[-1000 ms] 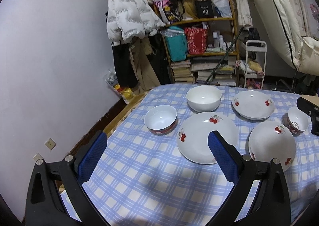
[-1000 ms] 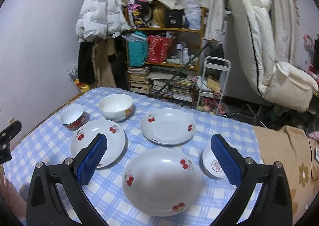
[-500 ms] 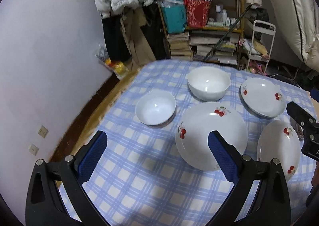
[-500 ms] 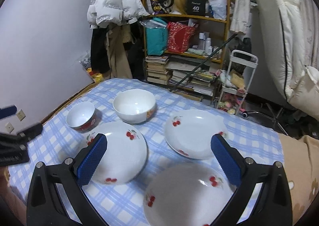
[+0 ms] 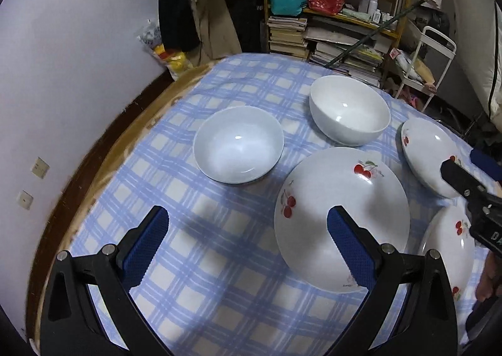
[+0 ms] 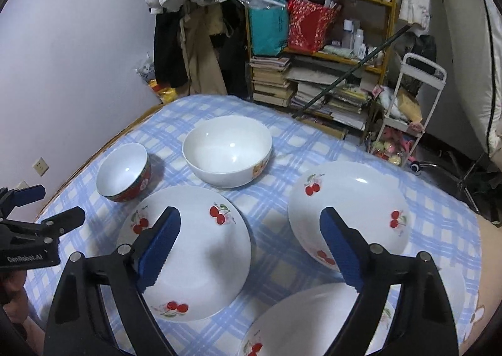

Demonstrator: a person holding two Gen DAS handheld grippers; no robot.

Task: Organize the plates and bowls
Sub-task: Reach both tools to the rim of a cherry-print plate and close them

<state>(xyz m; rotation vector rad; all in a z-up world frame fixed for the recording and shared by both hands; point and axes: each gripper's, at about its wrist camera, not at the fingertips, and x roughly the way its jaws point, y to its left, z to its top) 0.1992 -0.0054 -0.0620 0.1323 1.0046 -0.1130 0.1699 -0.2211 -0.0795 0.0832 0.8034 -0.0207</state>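
Both cameras now look more steeply down at the checked worktop [image 5: 219, 293] than a second ago, and the dishes fill far more of each view; the small cherry-print bowl seen earlier at the right of the plates is out of both pictures. The left tongs [image 5: 248, 243] stand released and empty above the cloth, one pad over bare checks, the other over the near edge of the large cherry plate [image 5: 342, 199]. The right tongs [image 6: 251, 246] are also released with nothing between them; their jaws have just been closing a little, one pad over that same large plate [image 6: 200, 249], the other over the far-right plate [image 6: 348, 208]. The left view looks straight into the small bowl [image 5: 238, 149] and shows only white, while the right view shows its red outer wall [image 6: 124, 174]. The big white bowl [image 6: 227, 152] sits behind the plates, its orange side print visible only from the right. The third plate [image 6: 313, 321] lies nearest, cut by the frame edge. Each view catches the other tongs at its margin
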